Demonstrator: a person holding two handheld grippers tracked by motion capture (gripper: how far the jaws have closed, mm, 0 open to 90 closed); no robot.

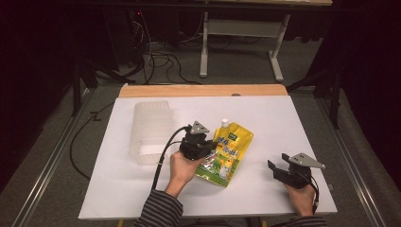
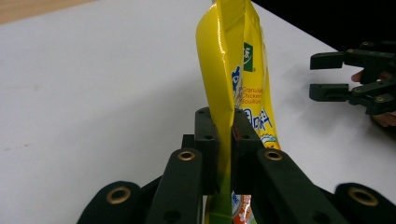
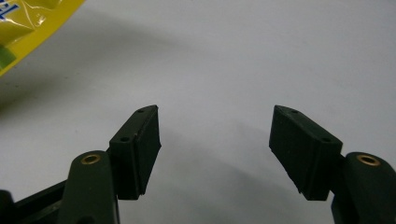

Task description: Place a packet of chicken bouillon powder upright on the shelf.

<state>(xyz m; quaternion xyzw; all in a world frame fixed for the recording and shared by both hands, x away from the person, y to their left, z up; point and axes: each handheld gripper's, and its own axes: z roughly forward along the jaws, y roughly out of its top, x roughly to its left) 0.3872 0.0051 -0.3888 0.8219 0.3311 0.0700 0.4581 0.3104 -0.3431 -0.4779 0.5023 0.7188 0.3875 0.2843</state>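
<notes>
A yellow spouted pouch of granulated chicken bouillon (image 1: 228, 151) lies near the middle of the white table (image 1: 283, 118), its white cap (image 1: 225, 122) pointing away from me. My left gripper (image 1: 204, 152) is shut on the pouch's left edge; in the left gripper view the pouch (image 2: 236, 70) stands on edge between the pinched jaws of the left gripper (image 2: 224, 135). My right gripper (image 1: 278, 166) rests low at the table's front right, open, nothing between its fingers (image 3: 140, 144). A corner of the pouch (image 3: 28, 28) shows at the upper left of the right gripper view.
A clear plastic container (image 1: 150, 132) stands on the table left of the pouch. A wooden strip (image 1: 203, 90) runs along the table's far edge. Beyond it are cables on the floor and a grey table frame (image 1: 241, 42). The right gripper (image 2: 359, 84) shows far off in the left gripper view.
</notes>
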